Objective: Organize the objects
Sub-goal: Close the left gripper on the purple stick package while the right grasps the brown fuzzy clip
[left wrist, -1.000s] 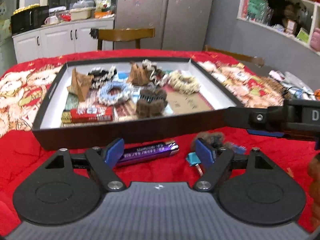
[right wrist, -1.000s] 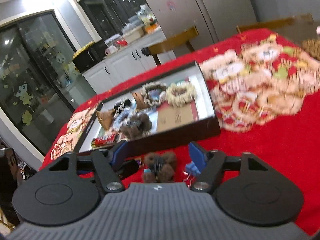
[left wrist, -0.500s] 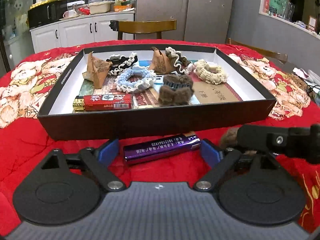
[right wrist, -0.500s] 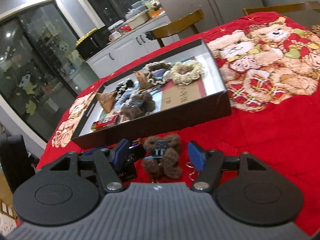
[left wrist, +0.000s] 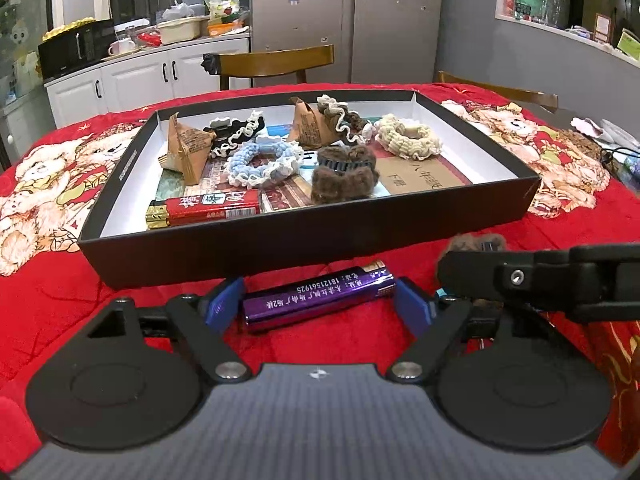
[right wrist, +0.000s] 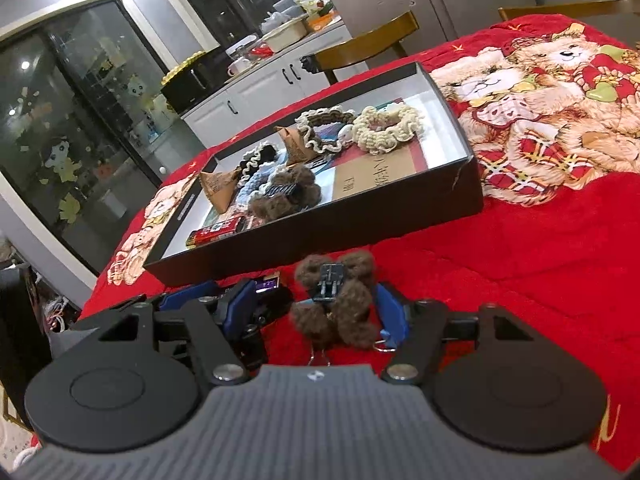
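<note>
Since a second ago your left gripper (left wrist: 318, 300) has shifted to straddle the purple lighter (left wrist: 318, 294), jaws closing, pads not yet pressing. It lies crosswise just before the black tray (left wrist: 304, 244). Your right gripper (right wrist: 316, 306) brackets the brown furry clip (right wrist: 334, 300), unclamped.

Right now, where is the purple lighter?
In the left wrist view the purple lighter lies on the red tablecloth just outside the black box's near wall, between the closing left gripper's blue pads, untouched by them.
</note>
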`<state>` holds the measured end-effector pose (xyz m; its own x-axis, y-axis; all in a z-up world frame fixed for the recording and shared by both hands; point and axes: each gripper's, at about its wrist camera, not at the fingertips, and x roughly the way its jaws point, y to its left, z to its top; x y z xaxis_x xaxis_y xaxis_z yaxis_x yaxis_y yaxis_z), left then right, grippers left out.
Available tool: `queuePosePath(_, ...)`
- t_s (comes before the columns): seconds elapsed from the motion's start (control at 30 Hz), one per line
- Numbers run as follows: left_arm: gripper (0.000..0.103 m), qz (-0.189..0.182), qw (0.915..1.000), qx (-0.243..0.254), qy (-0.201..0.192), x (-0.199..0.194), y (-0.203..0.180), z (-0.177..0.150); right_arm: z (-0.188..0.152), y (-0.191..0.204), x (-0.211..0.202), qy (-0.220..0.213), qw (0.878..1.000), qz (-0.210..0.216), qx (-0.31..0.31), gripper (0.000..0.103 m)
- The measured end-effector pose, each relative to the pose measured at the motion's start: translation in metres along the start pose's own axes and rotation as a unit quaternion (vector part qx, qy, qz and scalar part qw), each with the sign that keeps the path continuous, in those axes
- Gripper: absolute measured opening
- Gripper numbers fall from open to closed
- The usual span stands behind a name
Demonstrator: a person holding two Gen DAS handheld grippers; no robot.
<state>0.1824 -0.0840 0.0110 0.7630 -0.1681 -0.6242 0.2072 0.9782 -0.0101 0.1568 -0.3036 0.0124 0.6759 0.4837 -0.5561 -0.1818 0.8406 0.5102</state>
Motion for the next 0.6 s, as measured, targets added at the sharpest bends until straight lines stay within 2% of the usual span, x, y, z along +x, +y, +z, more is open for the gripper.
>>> queuePosePath(0.2, 0.085, -0.002, 1.0, -0.003, -0.002, -0.001, 0.003, -0.002, -0.001, -0.002, 0.0, -0.003, 1.0, 0.013, 0.013, 0.066)
queuePosePath(0.3, 0.085, -0.005, 0.9999, -0.009, -0.005, -0.002, 0.004, -0.002, -0.001, -0.005, -0.001, -0.003, 1.0, -0.004, 0.023, 0.053)
queuePosePath(0.33, 0.085, -0.006, 0.9999, -0.012, -0.006, -0.002, 0.005, -0.001, 0.0, -0.006, 0.0, 0.0, 1.0, -0.011, 0.022, 0.045)
queuePosePath(0.37, 0.085, -0.005, 0.9999, -0.015, -0.006, -0.002, 0.005, -0.001, -0.001, -0.007, 0.001, -0.002, 1.0, -0.018, 0.021, 0.041)
queuePosePath(0.6, 0.085, -0.002, 0.9999, -0.013, -0.007, -0.002, 0.002, -0.001, -0.006, 0.007, 0.0, -0.011, 0.999, -0.044, -0.03, 0.039)
